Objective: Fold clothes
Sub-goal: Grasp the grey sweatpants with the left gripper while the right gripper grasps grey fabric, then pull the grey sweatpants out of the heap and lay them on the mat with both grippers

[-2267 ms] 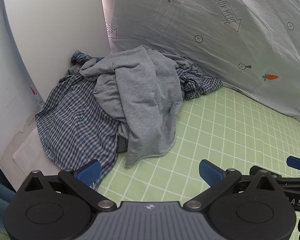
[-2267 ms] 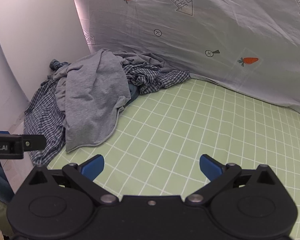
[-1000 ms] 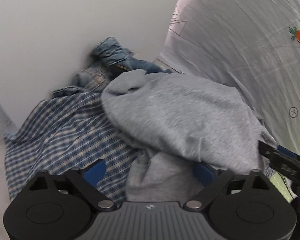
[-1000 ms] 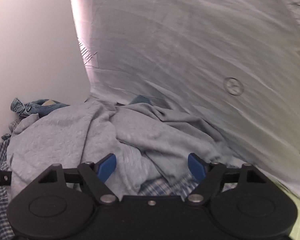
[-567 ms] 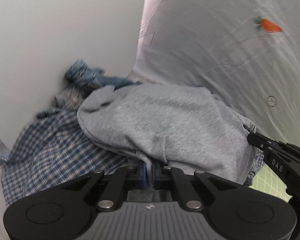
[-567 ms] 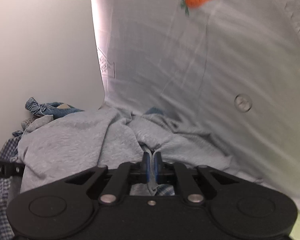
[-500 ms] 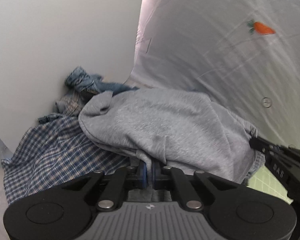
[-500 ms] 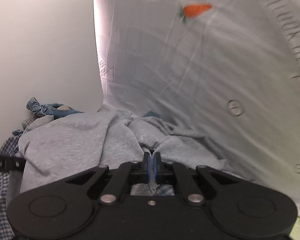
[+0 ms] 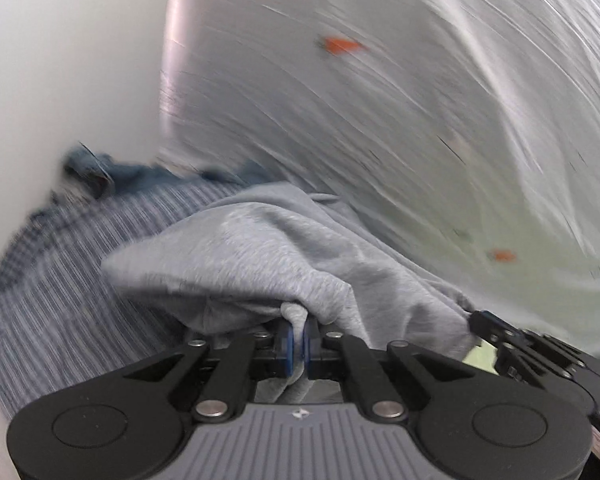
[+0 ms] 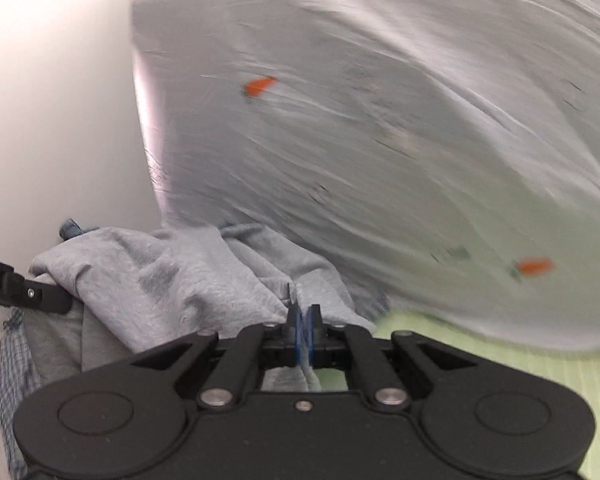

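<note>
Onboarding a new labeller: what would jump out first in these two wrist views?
The grey sweatshirt, bunched low in the middle of both views, with the left gripper and the right gripper each shut on a fold of it. Behind it hangs a blurred pale sheet with orange carrot prints. A blue checked shirt lies at the left.

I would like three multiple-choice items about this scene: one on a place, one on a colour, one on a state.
1. Where does the checked shirt lie?
A. under the grey garment
B. on top of it
C. on the green mat

2. What colour are the prints on the white sheet?
A. blue
B. orange
C. black only

3. What does the left gripper do?
A. stands open
B. pinches grey cloth
C. holds denim

Answers: 1 A, the grey cloth overlaps it; 2 B, orange marks show; 3 B, cloth sits between its shut pads.
</note>
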A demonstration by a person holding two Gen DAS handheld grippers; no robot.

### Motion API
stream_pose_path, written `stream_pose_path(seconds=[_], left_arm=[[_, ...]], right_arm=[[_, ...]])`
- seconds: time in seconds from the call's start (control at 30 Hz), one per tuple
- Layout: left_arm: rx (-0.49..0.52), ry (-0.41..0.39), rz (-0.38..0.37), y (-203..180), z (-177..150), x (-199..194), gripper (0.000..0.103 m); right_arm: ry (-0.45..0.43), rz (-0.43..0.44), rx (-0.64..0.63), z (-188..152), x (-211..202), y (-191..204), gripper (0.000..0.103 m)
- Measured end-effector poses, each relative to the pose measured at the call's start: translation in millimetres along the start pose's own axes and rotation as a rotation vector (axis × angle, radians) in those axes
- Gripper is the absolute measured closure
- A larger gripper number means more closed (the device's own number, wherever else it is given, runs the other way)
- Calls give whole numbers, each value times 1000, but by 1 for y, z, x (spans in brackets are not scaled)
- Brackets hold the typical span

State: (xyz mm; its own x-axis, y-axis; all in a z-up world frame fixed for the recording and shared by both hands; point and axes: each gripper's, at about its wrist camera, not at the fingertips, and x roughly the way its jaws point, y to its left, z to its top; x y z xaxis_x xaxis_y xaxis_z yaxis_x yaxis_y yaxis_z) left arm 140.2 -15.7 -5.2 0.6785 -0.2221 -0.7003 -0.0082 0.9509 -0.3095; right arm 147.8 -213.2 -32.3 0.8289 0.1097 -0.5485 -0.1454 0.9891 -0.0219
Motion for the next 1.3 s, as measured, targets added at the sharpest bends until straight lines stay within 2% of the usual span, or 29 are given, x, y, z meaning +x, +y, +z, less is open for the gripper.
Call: stream_pose_path(seconds=[0.1, 0.27, 0.37, 0.43, 0.53, 0.63, 0.7, 0.8, 0.87, 0.9, 0.97, 1.03, 1.13, 1.23, 1.3], left_arm=[[17, 68, -10, -43, -45, 1, 99], [34, 196, -31, -114, -123, 12, 99], [68, 259, -84, -164, -166, 15, 98], [126, 285, -121, -204, -193, 17, 97], [149, 349, -146, -246, -224, 25, 92], [183, 375, -140, -270, -239, 23, 75], [177, 345, -118, -271, -236, 16, 66], [131, 303, -79, -261, -223, 8, 64], [108, 282, -31, -251, -216, -3, 63], [100, 272, -9, -247, -213, -9, 62], [87, 249, 35, -233, -208, -19, 59], [71, 227, 88, -216, -203, -26, 53], [38, 220, 141, -180, -196, -30, 51], [1, 232, 190, -142, -189, -23, 51], [-29, 246, 190, -117, -186, -14, 50]], right_arm=[[65, -16, 43, -33, -24, -35, 100], [133, -76, 44, -88, -75, -110, 100], [172, -113, 41, -121, -106, -155, 100], [198, -138, 40, -143, -127, -186, 100], [228, -226, 33, -160, -150, -229, 103], [262, -323, 29, -174, -170, -271, 102], [262, -305, 78, -177, -183, -289, 99], [259, -273, 124, -181, -187, -290, 87], [265, -245, 127, -184, -181, -282, 74], [269, -224, 124, -182, -176, -277, 71], [270, -180, 114, -180, -169, -262, 54], [262, -136, 95, -175, -162, -242, 49], [262, -80, 78, -170, -149, -210, 30], [271, -36, 68, -162, -133, -181, 25], [273, -15, 85, -155, -120, -167, 19]])
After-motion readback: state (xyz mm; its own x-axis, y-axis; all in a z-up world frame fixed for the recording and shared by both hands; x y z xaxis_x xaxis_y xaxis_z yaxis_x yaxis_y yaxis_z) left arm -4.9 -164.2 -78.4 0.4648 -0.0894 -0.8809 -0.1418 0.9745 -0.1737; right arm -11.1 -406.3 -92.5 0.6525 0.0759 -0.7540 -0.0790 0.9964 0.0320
